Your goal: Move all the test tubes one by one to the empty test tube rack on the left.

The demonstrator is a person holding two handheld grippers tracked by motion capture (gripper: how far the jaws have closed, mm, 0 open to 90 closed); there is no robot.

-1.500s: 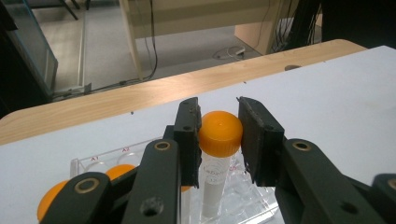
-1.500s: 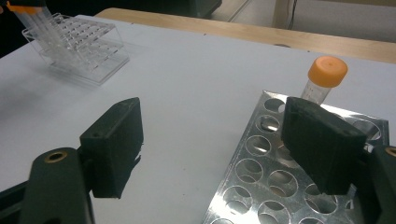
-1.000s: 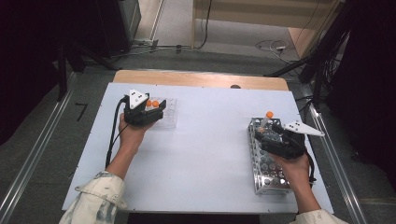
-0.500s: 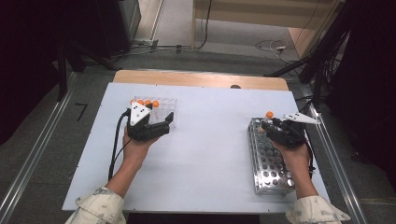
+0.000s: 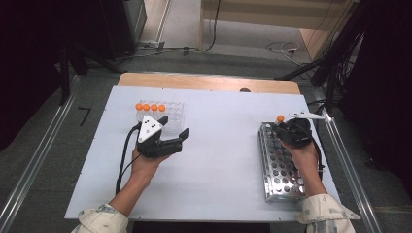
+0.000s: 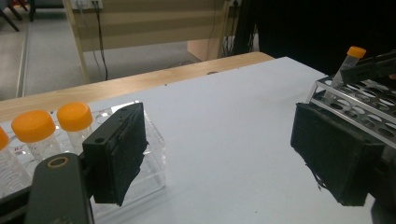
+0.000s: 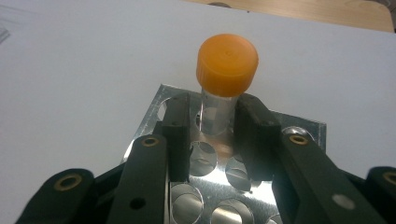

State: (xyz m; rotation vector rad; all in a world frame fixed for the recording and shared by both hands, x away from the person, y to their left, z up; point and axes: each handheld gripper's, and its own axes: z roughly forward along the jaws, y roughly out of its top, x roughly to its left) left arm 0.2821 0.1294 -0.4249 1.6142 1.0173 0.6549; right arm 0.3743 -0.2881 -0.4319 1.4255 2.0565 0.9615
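Orange-capped tube (image 7: 223,88) stands at far corner of metal rack (image 5: 282,167); right gripper (image 7: 212,122) jaws just closing around it, pads at its sides. Lift straight up, no tilt. Left gripper (image 6: 219,158) wide open, empty, beside clear rack (image 5: 167,114)

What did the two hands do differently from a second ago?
The left gripper drew back from the clear rack toward the person, and its jaws have been opening with nothing between them. The right gripper slid up to the metal rack's far end, and its jaws have just been closing around the orange-capped tube standing there. Both racks and the four tubes stayed put.
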